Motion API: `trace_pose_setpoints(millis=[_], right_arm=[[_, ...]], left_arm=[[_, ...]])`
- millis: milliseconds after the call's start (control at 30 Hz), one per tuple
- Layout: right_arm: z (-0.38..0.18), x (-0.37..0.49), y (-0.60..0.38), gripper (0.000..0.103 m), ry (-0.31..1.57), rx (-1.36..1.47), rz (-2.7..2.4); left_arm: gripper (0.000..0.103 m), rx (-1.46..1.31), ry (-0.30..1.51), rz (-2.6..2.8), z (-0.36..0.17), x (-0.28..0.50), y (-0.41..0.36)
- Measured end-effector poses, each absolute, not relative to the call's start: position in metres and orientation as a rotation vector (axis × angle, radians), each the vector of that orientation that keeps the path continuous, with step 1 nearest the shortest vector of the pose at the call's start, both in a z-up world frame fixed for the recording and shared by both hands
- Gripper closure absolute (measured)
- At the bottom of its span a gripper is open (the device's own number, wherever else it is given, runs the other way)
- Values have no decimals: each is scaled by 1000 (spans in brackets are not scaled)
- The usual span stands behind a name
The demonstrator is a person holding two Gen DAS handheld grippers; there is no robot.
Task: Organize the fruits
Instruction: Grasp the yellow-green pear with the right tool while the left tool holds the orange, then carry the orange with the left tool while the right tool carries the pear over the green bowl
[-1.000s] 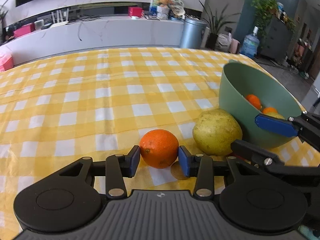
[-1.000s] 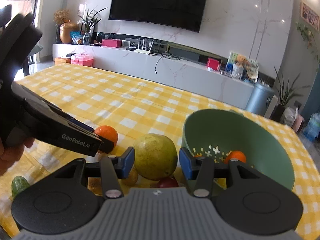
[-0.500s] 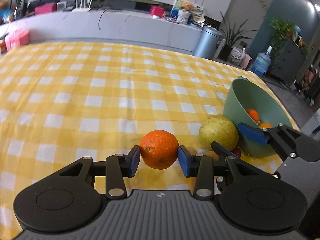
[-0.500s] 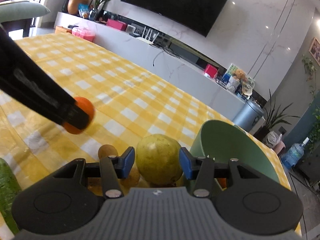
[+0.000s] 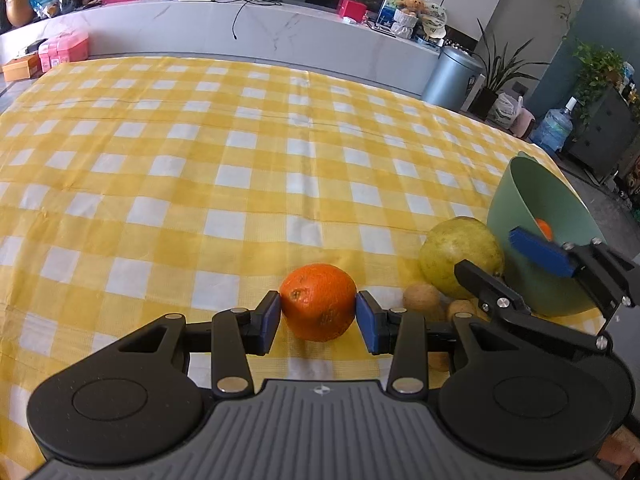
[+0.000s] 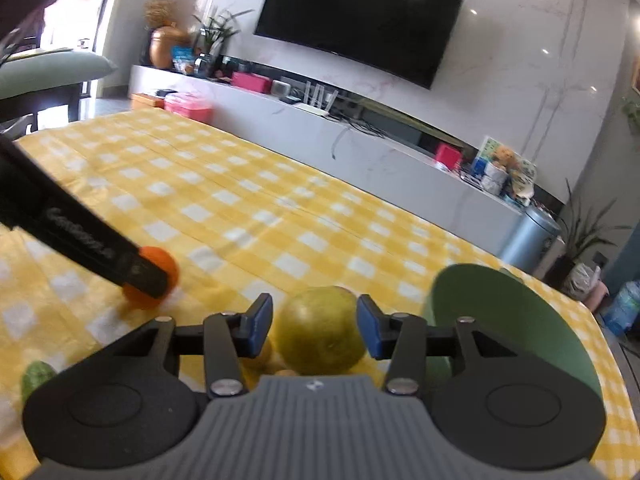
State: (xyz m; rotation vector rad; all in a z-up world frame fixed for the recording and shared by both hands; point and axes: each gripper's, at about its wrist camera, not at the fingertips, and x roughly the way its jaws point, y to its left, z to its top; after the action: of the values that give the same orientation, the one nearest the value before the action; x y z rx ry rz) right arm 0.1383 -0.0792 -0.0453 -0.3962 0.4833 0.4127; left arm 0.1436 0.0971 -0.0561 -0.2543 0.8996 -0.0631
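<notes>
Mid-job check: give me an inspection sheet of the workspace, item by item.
Surface: yellow checked tablecloth, creased.
Job's things: orange; big yellow-green fruit beside the green bowl; small orange fruit inside the bowl.
Clutter: small brown fruits by the big fruit; a green item at the table's near edge, too blurred to name.
Grippers: left gripper shut on the orange; right gripper opening, big fruit between its pads with gaps.
Cables: one dangling over the counter.
Surroundings: television, metal bin, potted plants.

Cloth (image 5: 200, 168) open left; bowl (image 5: 516, 200), pear (image 5: 460, 248) block right.
</notes>
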Motion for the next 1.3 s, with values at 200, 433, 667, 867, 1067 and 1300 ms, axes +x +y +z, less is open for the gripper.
trace_pose_setpoints(millis=[200, 433, 667, 867, 1067, 1300], right_arm=[[-46, 153, -73, 40, 530, -411, 420], [-57, 160, -68, 39, 549, -479, 349], [-63, 172, -56, 42, 586, -579, 278], [-71, 177, -47, 42, 588, -669, 255], [-77, 175, -44, 45, 569, -726, 245], [-66, 172, -56, 46, 554, -589, 293]], left_arm=[[57, -251, 901, -49, -58, 145, 99], [57, -233, 896, -50, -57, 145, 96], [57, -232, 895, -52, -57, 146, 96], [57, -227, 897, -58, -57, 146, 96], [55, -217, 898, -58, -57, 146, 95], [51, -208, 917, -68, -62, 148, 92]])
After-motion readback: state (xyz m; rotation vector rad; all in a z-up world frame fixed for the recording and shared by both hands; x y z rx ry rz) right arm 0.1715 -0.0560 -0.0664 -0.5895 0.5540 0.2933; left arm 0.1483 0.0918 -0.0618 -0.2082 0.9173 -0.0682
